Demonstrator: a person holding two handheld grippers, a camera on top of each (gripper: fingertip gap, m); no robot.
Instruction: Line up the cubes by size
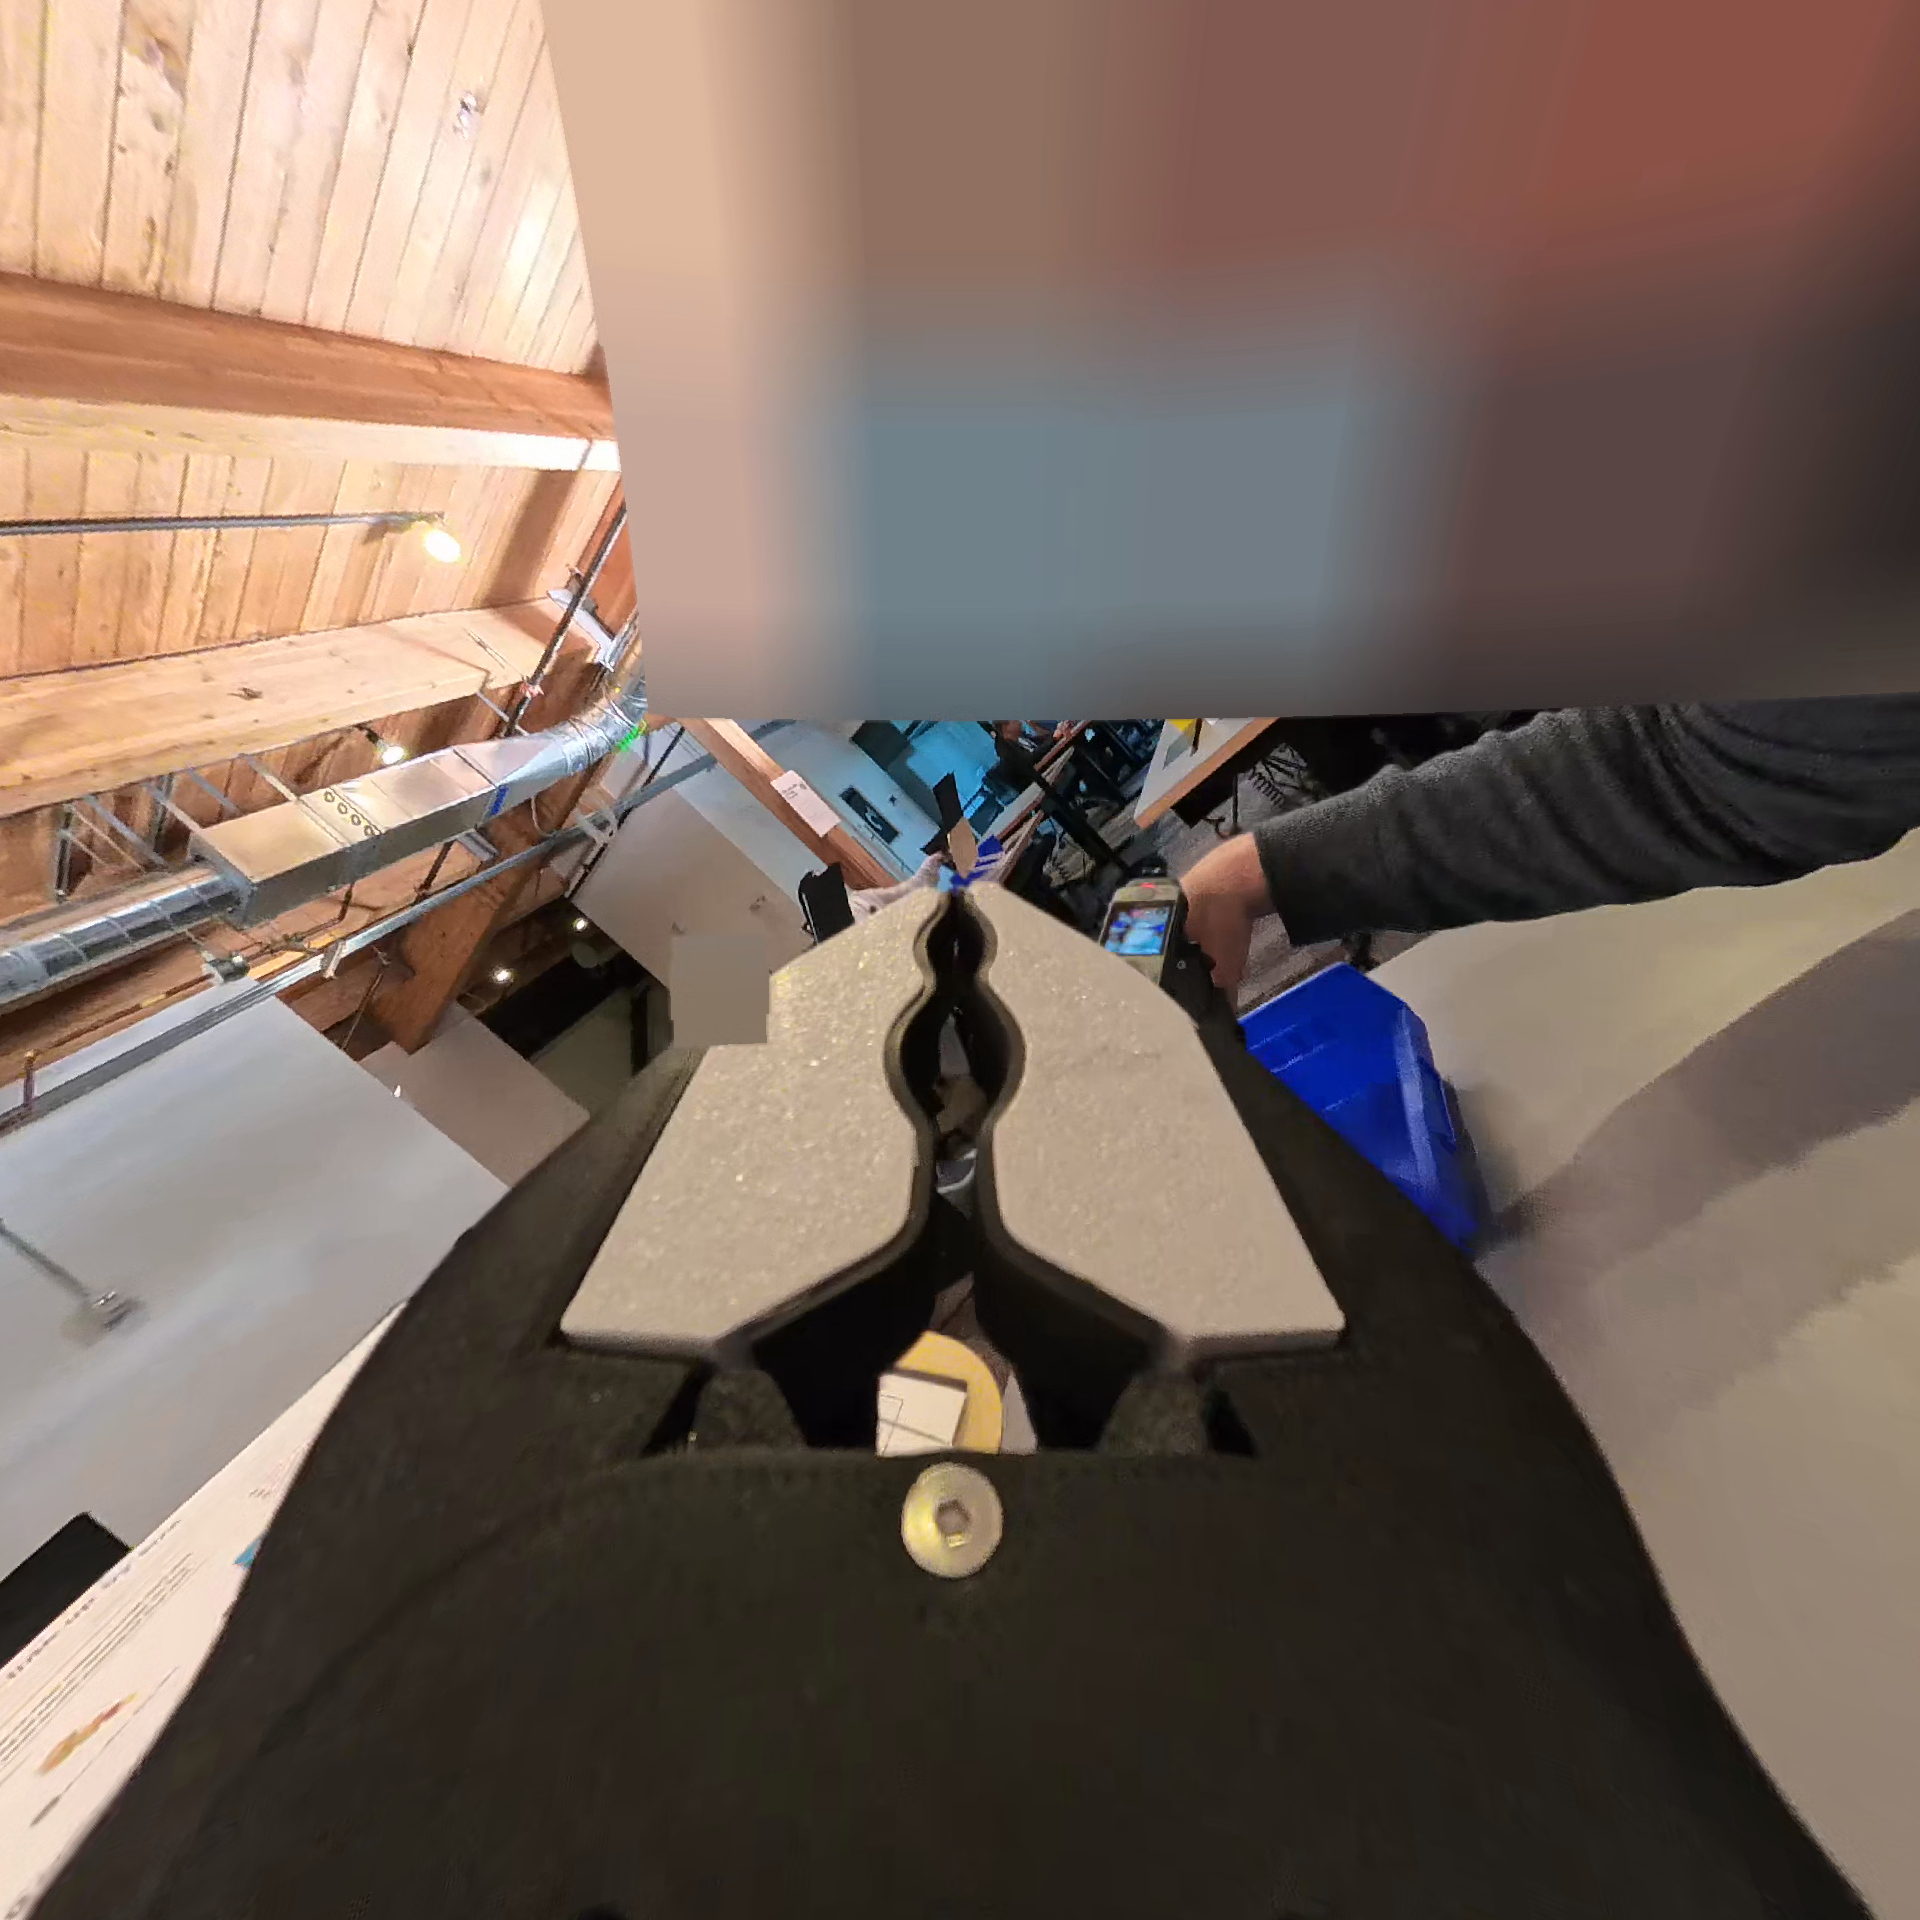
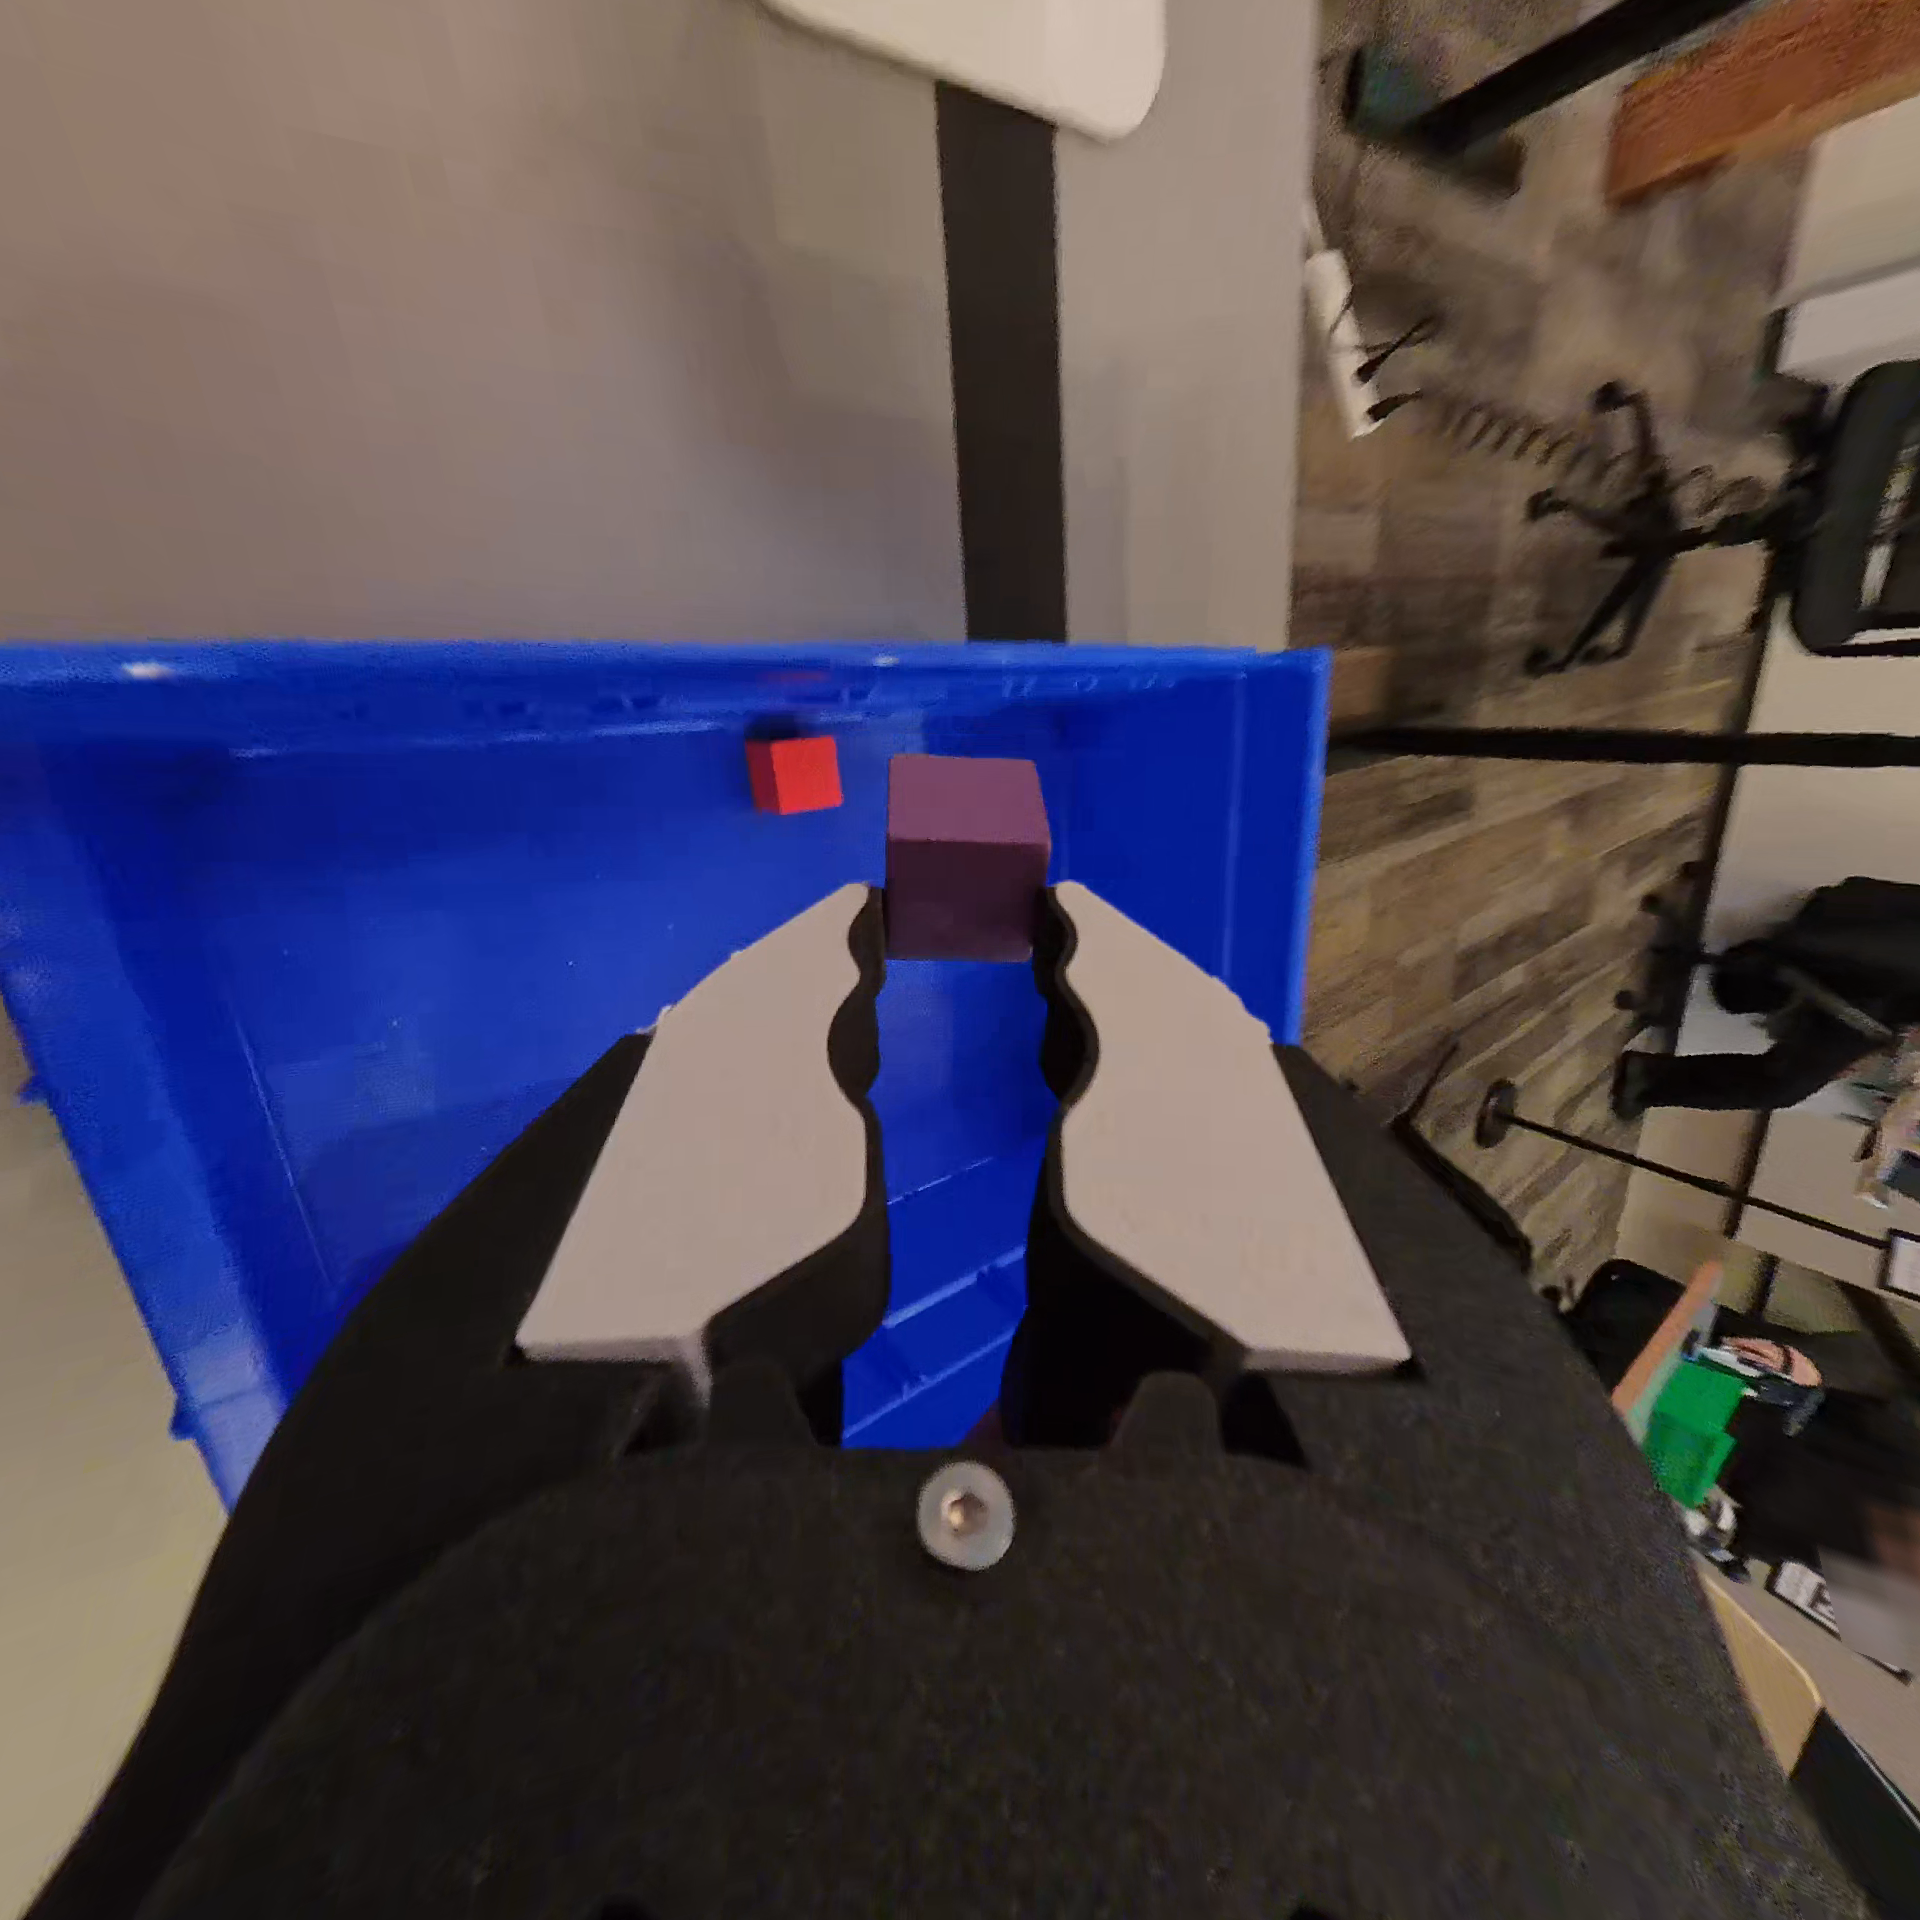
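The right hand-held gripper [image 2: 961, 914] fills the lower half of its wrist view, two pale grey fingers on a black body. Its tips are clamped on a dark purple cube [image 2: 964, 862], with both black pads pressed against the cube's left and right faces near its lower half. The cube sits level, just above centre frame, over the inside of a bright blue plastic bin [image 2: 416, 935]. A smaller red cube [image 2: 795, 774] lies up and to the left of the purple one, close to the bin's far wall and apart from it.

The left hand-held gripper [image 1: 958, 904] points up toward a wooden plank ceiling [image 1: 260, 208], its fingertips closed together with nothing between them. To the right of centre in that view, a person's hand [image 1: 1226, 914] in a dark grey sleeve holds the other tool beside the blue bin, which rests on a pale grey tabletop [image 1: 1714, 1143].

The step in hand appears to be lifting the purple cube out of the bin. To do it well, keep the squeeze steady, raise the cube straight so it clears the bin's rim, and hold it level. The grip is low on the cube, so a sudden tilt could twist it loose.
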